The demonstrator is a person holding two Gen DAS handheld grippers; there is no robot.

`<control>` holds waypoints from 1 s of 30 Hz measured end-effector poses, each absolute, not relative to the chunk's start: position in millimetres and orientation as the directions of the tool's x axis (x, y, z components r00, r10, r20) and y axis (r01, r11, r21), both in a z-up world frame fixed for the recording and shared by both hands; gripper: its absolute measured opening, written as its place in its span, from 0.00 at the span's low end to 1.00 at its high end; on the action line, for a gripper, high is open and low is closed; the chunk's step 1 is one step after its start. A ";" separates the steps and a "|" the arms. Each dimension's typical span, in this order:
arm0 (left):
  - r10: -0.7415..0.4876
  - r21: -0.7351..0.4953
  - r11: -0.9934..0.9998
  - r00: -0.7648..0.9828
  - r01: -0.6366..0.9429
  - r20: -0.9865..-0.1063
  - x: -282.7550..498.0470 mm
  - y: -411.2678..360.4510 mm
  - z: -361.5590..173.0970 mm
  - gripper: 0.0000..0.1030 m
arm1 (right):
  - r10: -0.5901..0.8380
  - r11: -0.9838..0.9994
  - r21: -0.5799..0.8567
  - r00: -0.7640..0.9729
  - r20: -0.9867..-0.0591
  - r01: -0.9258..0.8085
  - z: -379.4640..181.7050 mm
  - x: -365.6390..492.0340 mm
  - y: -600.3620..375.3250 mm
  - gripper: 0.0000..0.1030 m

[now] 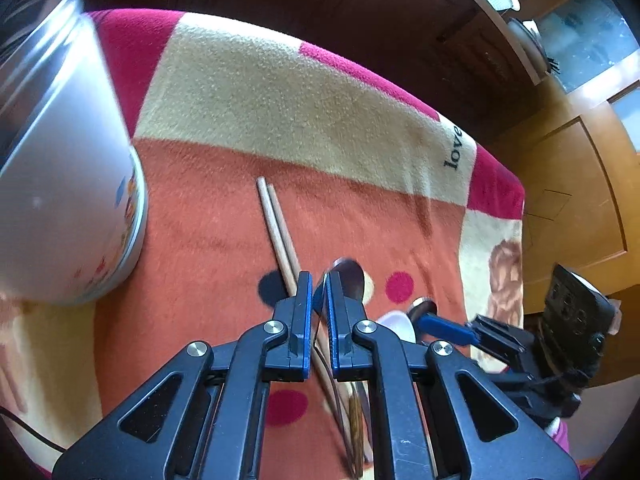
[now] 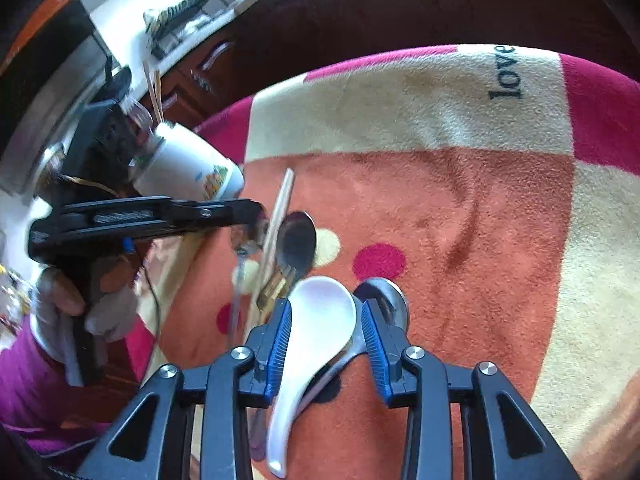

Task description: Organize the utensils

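Utensils lie scattered on a patterned fleece blanket (image 1: 248, 92) that covers the table. We see a white ceramic spoon (image 2: 320, 320) resting with its bowl between the right gripper (image 2: 326, 310) jaws, which are spread wide on either side of it; whether the blue pads (image 2: 280, 340) actually touch the spoon, we cannot tell. Beneath it lies a metal spoon (image 2: 382, 298), its bowl showing just past the right-hand pad. A second metal spoon (image 2: 298, 240) sits further ahead on the blanket, beside a pair of pale wooden chopsticks (image 1: 276, 220) lying side by side.

Our left gripper (image 1: 319, 280) has its jaws drawn close together, with only a narrow gap between the blue pads. They are low over the utensils, over the near end of the chopsticks and just beside the dark metal spoon; whether something is pinched between them is blurred and we cannot say.

A white cup (image 2: 192, 164) with a coloured print stands near the blanket's left edge, with thin sticks rising out of it in the right wrist view.
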State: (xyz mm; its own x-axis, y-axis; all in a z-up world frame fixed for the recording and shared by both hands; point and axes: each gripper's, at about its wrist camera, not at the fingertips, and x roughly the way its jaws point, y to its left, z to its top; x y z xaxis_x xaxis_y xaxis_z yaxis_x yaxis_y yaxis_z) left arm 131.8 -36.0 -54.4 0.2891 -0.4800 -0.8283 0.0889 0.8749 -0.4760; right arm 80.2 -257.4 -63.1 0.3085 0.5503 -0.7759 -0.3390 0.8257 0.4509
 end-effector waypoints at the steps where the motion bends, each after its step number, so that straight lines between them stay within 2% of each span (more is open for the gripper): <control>1: -0.480 -0.476 0.875 0.288 0.089 -0.829 128.3 -34.6 -54.9 0.05 | 0.544 0.828 0.444 0.297 -0.785 -0.343 -66.0 81.2 -255.0 0.34; 9: -0.460 -0.469 0.883 0.270 0.034 -0.846 105.5 -10.1 -70.4 0.03 | 0.539 0.829 0.441 0.280 -0.794 -0.344 -70.0 92.5 -241.6 0.33; 12: -0.466 -0.478 0.878 0.258 0.022 -0.846 100.1 -1.2 -76.2 0.03 | 0.557 0.808 0.452 0.238 -0.796 -0.379 -73.3 86.8 -231.4 0.23; 16: -0.472 -0.488 0.873 0.261 0.004 -0.842 96.7 5.1 -78.8 0.04 | 0.565 0.796 0.462 0.208 -0.798 -0.391 -80.2 84.4 -227.3 0.21; 18: -0.476 -0.494 0.870 0.260 -0.005 -0.840 96.1 6.5 -79.6 0.15 | 0.576 0.787 0.478 0.190 -0.795 -0.389 -83.2 88.2 -228.0 0.21; 19: -0.476 -0.495 0.869 0.261 -0.006 -0.840 95.7 6.4 -79.6 0.26 | 0.581 0.782 0.483 0.180 -0.794 -0.393 -84.0 89.9 -228.3 0.21; 20: -0.481 -0.500 0.866 0.264 -0.006 -0.836 95.2 6.1 -79.4 0.33 | 0.588 0.776 0.493 0.168 -0.791 -0.394 -83.8 91.0 -229.9 0.21; 22: -0.494 -0.514 0.858 0.268 -0.004 -0.827 94.3 6.9 -79.3 0.37 | 0.594 0.768 0.503 0.146 -0.791 -0.397 -83.7 94.3 -231.6 0.21; 28: -0.489 -0.504 0.864 0.280 0.023 -0.826 97.4 -0.3 -79.2 0.38 | 0.640 0.719 0.546 0.106 -0.761 -0.430 -86.3 97.8 -236.4 0.21; 30: -0.486 -0.494 0.868 0.275 0.046 -0.829 98.7 -5.0 -79.0 0.31 | 0.682 0.693 0.592 0.106 -0.724 -0.411 -90.6 99.1 -238.6 0.20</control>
State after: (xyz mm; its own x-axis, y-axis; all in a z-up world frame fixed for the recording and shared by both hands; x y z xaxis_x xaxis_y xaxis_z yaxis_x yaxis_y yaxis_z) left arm 98.7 -5.0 -79.0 0.2753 -0.4861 -0.8294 0.0458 0.8684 -0.4937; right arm 99.1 -238.6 -90.6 0.1065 0.6818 -0.7238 -0.4115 0.6929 0.5921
